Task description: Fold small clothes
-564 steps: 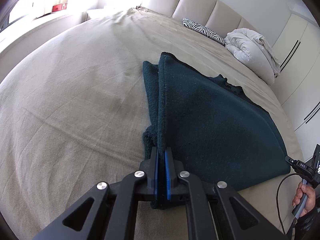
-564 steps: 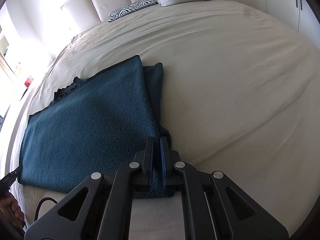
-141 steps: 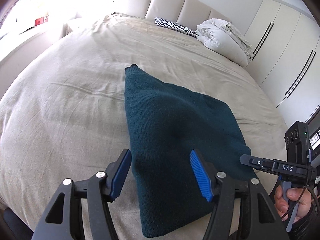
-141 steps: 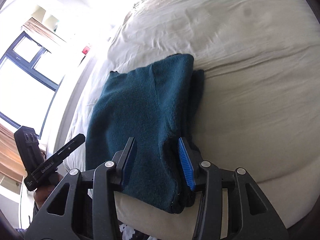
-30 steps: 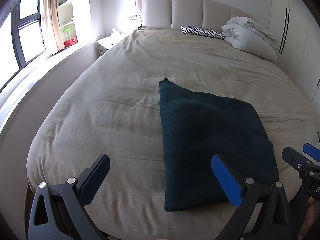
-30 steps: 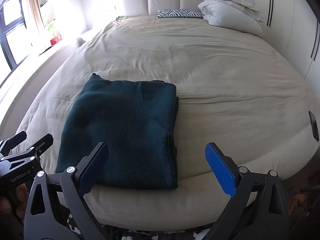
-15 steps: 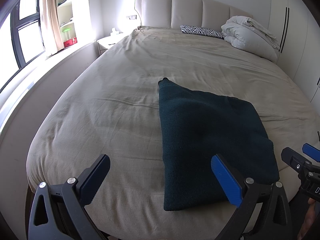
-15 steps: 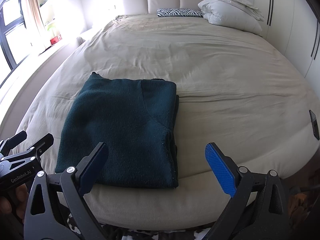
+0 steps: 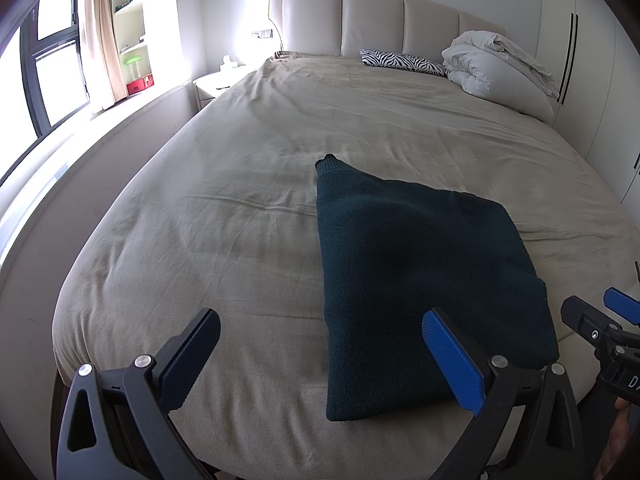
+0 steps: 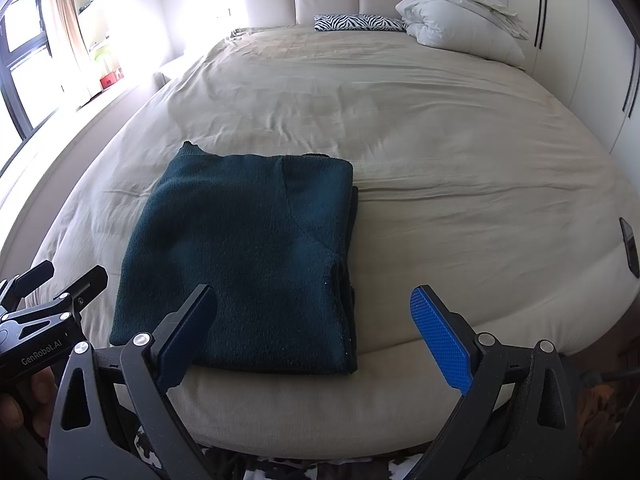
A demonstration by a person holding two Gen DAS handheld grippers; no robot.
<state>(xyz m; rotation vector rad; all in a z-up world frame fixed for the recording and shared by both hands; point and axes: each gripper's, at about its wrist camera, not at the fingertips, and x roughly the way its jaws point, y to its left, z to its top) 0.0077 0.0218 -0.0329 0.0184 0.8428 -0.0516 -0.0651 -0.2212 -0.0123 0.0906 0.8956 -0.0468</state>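
The dark green garment point(image 10: 244, 264), gripped at its edge by both claws some seconds earlier, has been released and lies folded in a compact rectangle at lower centre on the bed point(image 10: 460, 168). The fold is judged complete. The left claw point(image 9: 320, 354) and right claw point(image 10: 314, 332) are spread wide, holding and touching nothing.

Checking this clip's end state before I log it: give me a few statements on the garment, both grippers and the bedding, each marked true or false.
1. The dark teal garment lies folded on the bed. True.
2. The left gripper is shut on the garment. False: it is open and holds nothing.
3. The right gripper is open. True.
4. The zebra-print pillow lies on top of the garment. False: it is by the headboard, far from it.
5. A white duvet is bundled near the headboard. True.
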